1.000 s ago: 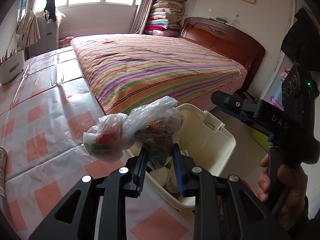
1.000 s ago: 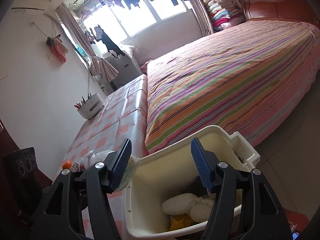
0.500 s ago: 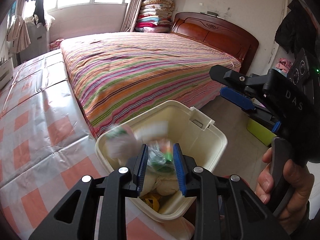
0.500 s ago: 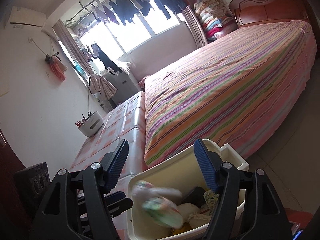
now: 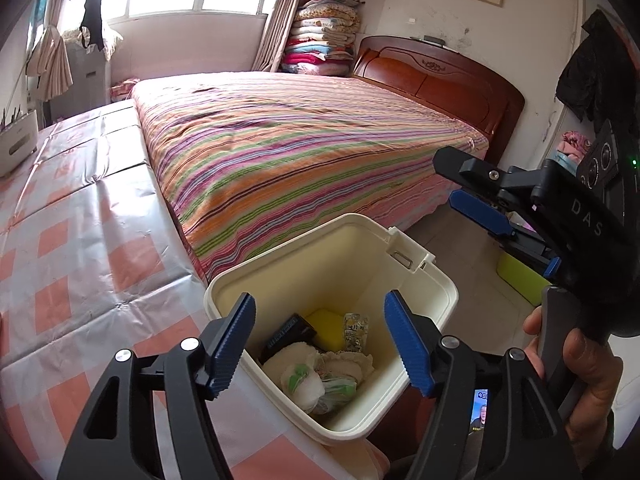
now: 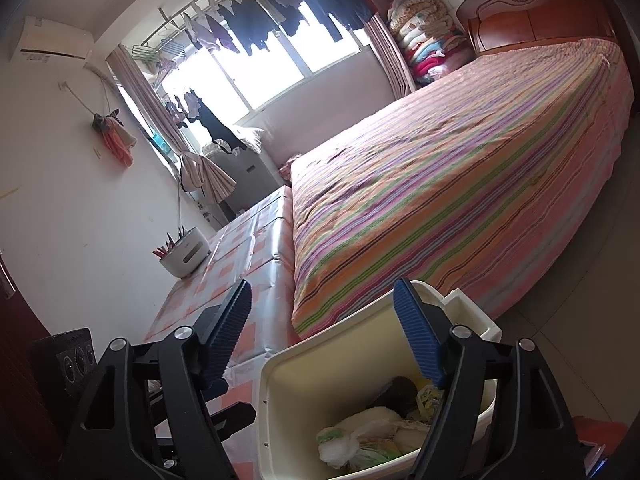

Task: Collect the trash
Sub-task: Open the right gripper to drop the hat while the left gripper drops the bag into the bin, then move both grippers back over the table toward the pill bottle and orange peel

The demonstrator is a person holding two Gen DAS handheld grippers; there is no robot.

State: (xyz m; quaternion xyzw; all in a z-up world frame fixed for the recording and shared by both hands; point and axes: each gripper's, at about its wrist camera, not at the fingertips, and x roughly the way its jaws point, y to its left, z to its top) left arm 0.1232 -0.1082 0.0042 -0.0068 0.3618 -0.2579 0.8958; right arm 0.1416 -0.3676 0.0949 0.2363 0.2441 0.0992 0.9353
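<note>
Cream bin (image 5: 436, 280) now holding the bagged trash (image 5: 320, 386) — released since a second ago.
Left tool (image 5: 320, 344) spread wide, empty, above the bin; right tool (image 6: 326, 338) likewise wide, empty — bag lying crumpled, long axis unclear, beside the desk (image 5: 80, 248).

Both wrist views look down from close above the bin (image 5: 436, 280) (image 6: 280, 372) toward the bed (image 5: 300, 152) (image 6: 440, 200) behind it (right view tilted); both share these.
</note>
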